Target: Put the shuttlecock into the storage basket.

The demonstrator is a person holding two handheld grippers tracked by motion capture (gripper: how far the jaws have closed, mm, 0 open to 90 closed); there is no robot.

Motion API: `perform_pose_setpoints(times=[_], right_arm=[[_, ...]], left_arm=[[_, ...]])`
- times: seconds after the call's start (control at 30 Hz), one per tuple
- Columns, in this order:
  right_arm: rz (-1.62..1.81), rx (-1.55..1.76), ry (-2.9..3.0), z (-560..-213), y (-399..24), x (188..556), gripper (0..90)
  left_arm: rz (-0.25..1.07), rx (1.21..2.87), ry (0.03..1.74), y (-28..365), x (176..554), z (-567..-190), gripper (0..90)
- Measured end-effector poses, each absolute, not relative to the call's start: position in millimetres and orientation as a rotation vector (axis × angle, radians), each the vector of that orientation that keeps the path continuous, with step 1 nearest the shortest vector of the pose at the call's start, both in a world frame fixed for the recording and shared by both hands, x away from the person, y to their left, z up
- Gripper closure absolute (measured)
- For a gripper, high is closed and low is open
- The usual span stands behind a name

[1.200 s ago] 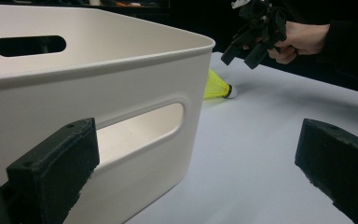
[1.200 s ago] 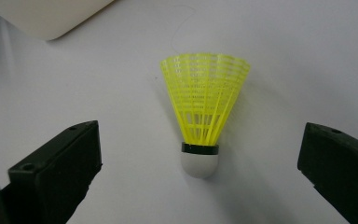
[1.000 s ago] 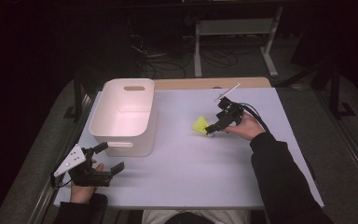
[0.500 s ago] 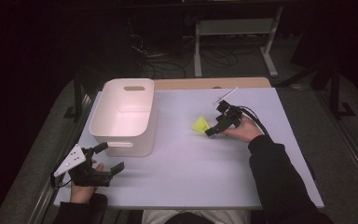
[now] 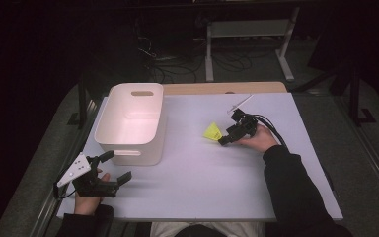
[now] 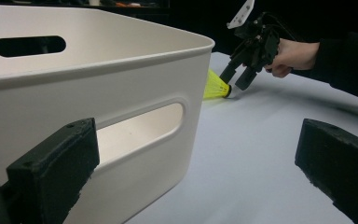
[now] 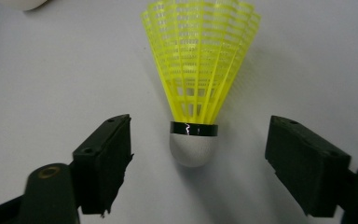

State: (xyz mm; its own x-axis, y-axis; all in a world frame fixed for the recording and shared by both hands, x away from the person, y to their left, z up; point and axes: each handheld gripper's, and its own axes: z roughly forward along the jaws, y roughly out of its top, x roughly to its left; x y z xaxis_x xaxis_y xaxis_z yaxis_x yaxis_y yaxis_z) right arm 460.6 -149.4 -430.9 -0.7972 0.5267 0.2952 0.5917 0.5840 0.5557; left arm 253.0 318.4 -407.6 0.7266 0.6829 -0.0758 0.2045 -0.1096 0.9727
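Note:
A yellow shuttlecock (image 5: 212,132) lies on the white table (image 5: 202,182), right of centre, its white cork toward my right gripper (image 5: 223,139). In the right gripper view the cork (image 7: 192,148) sits between the two black jaws of the right gripper (image 7: 200,128), with a gap on each side. Those jaws have just been closing, and the pads do not touch the cork. The left gripper view also catches the shuttlecock (image 6: 216,86) and the right gripper (image 6: 237,79) far off. My left gripper (image 5: 116,167) rests open at the front left, nothing between its jaws.
A white plastic bin (image 5: 143,158) with handle slots stands at the left, just beyond the left gripper (image 6: 198,140), and its near wall (image 6: 121,74) looms close in that view. A wooden strip (image 5: 217,88) runs along the table's far edge.
The right gripper has edged slightly closer around the shuttlecock's cork. The left hand and the bin have stayed put.

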Motion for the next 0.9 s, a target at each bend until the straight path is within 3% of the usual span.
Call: perform_pose_setpoints(times=[0.03,0.9], right_arm=[[-1.011,-0.944,-2.714,-430.8,-149.4,460.6,32.4],[-0.945,-0.899,-2.759,-437.8,-139.5,459.0,62.0]], left_arm=[[0.471,1.668,0.719,318.4,253.0,-407.6,0.0],[0.470,1.669,0.718,318.4,253.1,-407.7,0.0]])
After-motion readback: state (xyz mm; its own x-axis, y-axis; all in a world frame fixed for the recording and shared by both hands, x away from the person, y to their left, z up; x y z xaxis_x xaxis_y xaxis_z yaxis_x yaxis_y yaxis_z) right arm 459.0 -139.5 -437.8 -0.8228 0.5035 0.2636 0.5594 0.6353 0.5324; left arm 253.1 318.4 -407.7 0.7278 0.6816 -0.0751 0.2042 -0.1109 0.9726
